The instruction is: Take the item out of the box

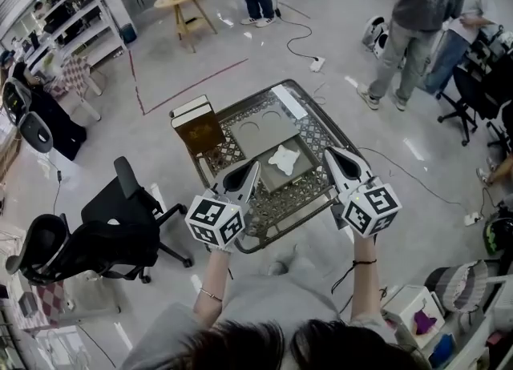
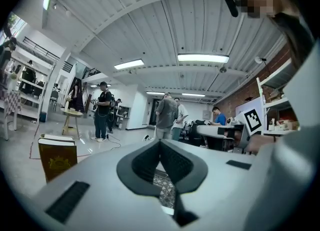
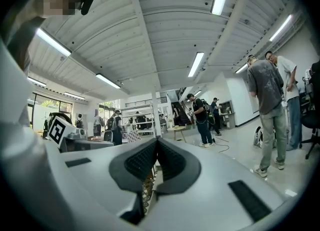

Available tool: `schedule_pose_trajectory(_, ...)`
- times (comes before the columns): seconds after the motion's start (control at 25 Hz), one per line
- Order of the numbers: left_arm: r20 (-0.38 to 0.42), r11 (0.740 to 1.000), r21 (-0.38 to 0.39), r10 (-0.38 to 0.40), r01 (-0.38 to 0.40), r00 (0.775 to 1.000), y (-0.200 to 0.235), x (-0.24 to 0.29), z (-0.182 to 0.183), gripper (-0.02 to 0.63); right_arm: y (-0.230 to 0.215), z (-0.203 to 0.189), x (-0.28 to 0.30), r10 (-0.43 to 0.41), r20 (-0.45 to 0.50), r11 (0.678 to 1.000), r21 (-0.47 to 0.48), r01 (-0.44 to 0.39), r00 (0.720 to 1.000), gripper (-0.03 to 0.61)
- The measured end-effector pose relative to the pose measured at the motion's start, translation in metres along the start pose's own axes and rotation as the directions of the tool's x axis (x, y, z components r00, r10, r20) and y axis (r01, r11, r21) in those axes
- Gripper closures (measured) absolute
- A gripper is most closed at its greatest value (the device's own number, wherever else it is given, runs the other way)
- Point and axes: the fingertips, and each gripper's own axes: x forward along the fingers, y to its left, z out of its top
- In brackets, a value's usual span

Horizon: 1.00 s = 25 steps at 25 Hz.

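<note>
In the head view, we are holding the left hand-held gripper (image 1: 255,168) and the right hand-held gripper (image 1: 329,154) level above the near part of the lattice surface (image 1: 317,132), one on each side of the open box (image 1: 298,174). The white item (image 1: 283,158) is lying inside the box, apart from both. A book (image 1: 198,128) is sitting at the surface's left edge.

In the left gripper view, its jaws are meeting at the tips, gripping nothing.

In the right gripper view, its jaws are pressing together, likewise empty.
</note>
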Motion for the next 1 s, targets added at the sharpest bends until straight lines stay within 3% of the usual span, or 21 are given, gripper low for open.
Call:
schedule_pose_trajectory(0.52,-0.038,0.991,-0.065,0.119,-0.121,0.992,0.028,0.062,-0.011,0.597,-0.059,-0.005,0.07,0.158,-0.083,0.987,0.02,-0.157,0.984,0.557)
schedule_pose_trajectory(1.0,-0.08,0.943,-0.146,0.29,-0.299,0.954,0.061,0.086,-0.037,0.597,-0.082,-0.045,0.129,0.34,-0.235,0.939,0.046,-0.339,0.91,0.557)
